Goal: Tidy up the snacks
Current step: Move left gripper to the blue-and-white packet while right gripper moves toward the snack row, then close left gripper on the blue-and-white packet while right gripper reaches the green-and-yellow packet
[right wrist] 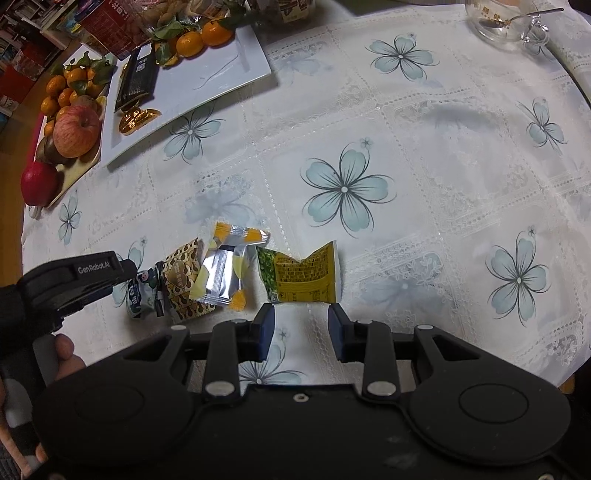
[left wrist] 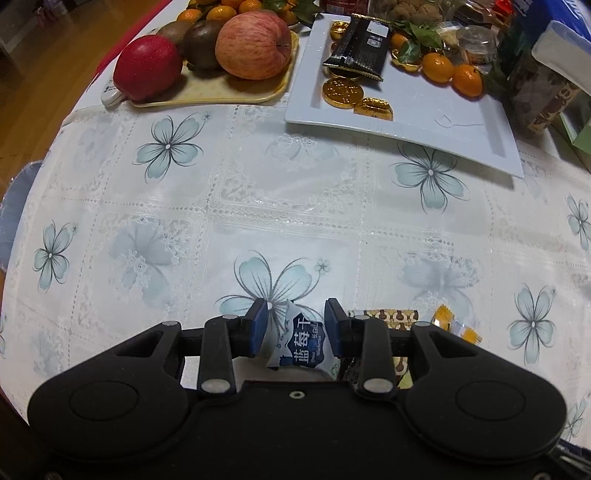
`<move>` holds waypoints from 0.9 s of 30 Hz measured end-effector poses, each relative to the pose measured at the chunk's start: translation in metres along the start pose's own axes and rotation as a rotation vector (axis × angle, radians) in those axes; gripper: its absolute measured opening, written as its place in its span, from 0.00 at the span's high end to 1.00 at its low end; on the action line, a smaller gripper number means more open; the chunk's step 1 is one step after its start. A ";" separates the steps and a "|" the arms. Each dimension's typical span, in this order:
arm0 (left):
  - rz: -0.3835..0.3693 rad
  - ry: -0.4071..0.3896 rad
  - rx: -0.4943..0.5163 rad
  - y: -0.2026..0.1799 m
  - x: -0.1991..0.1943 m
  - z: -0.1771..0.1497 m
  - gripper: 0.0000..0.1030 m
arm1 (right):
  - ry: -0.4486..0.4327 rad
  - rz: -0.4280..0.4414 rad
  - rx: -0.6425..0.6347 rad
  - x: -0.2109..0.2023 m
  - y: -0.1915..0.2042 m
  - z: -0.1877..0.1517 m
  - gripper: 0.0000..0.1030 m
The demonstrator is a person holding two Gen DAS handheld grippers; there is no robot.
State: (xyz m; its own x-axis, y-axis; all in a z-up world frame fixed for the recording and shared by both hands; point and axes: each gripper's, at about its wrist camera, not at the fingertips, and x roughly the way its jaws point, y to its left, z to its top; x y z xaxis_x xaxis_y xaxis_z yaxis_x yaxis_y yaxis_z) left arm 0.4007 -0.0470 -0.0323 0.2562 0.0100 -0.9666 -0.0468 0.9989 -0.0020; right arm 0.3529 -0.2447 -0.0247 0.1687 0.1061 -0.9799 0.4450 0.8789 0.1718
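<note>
My left gripper [left wrist: 295, 317] is shut on a small blue-and-white snack packet [left wrist: 301, 341], low over the flowered tablecloth; it also shows in the right wrist view [right wrist: 142, 291]. Beside it lie a brown patterned packet [right wrist: 183, 282], a silver-and-yellow packet [right wrist: 225, 269] and a green-and-yellow packet [right wrist: 303, 275]. My right gripper [right wrist: 301, 317] is open and empty, just in front of the green-and-yellow packet. A white rectangular tray [left wrist: 443, 107] at the far side holds a black snack bar [left wrist: 360, 48], gold coins [left wrist: 341, 92] and mandarins [left wrist: 437, 66].
A yellow tray [left wrist: 221, 92] with apples and kiwis stands far left, next to the white tray. Boxes and jars crowd the far right [left wrist: 546, 74]. A glass cup with a spoon [right wrist: 506, 22] stands far right in the right wrist view. The table edge runs along the left.
</note>
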 end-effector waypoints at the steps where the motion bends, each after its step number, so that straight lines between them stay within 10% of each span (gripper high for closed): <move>1: 0.003 0.010 -0.012 0.000 0.003 0.002 0.59 | -0.006 -0.003 -0.003 -0.001 0.000 0.001 0.67; 14: 0.101 0.104 0.084 0.003 0.019 -0.018 0.59 | 0.000 0.000 0.014 -0.002 -0.007 0.005 0.67; 27: 0.024 0.074 0.088 0.042 -0.011 -0.034 0.59 | 0.002 0.002 0.024 0.003 -0.006 0.010 0.67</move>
State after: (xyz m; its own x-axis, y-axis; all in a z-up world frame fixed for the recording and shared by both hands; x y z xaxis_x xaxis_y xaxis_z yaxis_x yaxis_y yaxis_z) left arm 0.3632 -0.0064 -0.0303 0.1834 0.0335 -0.9825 0.0336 0.9986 0.0404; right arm 0.3592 -0.2547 -0.0274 0.1678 0.1085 -0.9798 0.4659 0.8672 0.1757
